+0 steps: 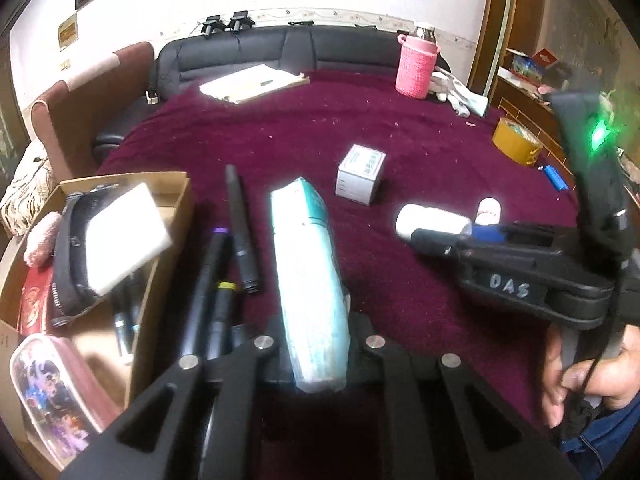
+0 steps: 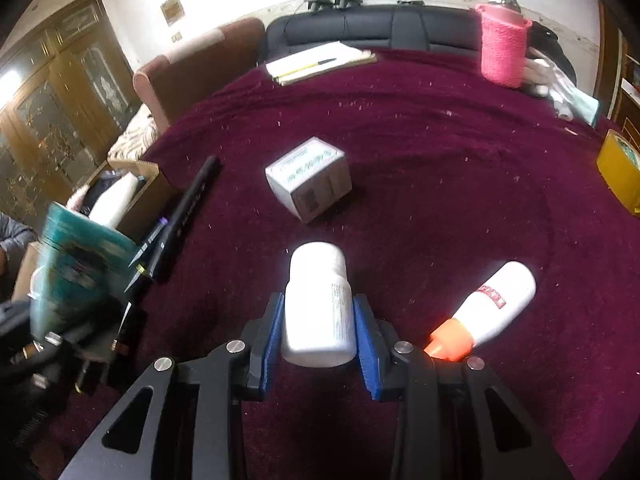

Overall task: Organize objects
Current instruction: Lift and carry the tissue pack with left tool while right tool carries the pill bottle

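Teal packet, clamped in the left gripper, points its long axis away toward the table's far edge. White bottle lies lengthwise, clamped in the right gripper. Open cloth surrounds the small box mid-table; the cardboard box sits at the left edge.

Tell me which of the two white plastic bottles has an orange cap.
The white plastic bottle with a red label, lying free on the maroon cloth. The other white bottle sits between the right gripper's blue fingers.
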Demonstrator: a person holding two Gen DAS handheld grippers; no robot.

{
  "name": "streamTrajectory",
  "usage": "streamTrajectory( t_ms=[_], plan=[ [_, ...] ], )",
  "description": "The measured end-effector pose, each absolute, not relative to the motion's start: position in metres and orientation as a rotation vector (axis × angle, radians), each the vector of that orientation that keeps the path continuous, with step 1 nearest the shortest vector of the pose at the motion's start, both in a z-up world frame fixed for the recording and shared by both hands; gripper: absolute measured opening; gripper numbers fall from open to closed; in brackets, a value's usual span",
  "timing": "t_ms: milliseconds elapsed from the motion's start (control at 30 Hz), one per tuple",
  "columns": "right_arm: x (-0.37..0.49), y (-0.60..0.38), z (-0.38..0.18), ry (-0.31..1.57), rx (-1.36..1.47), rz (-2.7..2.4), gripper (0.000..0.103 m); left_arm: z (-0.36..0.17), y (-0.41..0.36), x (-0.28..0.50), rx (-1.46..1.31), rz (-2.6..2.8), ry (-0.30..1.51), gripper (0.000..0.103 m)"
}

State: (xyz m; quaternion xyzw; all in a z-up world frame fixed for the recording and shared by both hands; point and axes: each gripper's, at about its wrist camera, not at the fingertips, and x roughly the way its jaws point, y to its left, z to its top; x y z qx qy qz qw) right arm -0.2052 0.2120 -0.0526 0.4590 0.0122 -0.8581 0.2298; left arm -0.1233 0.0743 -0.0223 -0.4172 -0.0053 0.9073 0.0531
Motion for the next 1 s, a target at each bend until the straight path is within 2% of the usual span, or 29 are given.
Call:
streamTrajectory(
  t_ms=[233,767,1000],
  plan=[
    [-0.200,0.209,-0.053,0.091,1.258,-2.384,0.037,-0.004,0.063,-0.109,-1.174,2.859,0.036,0.013],
    [-0.187,0.209,-0.026,-0.142,1.118,-2.347,0.037,0.005,0.044,-0.089,-1.028,3.142,0.260,0.013],
    [-0.181,0.204,-0.017,-0.243,1.087,-2.302,0.037,0.012,0.032,-0.081,-0.991,3.189,0.263,0.013]
  ],
)
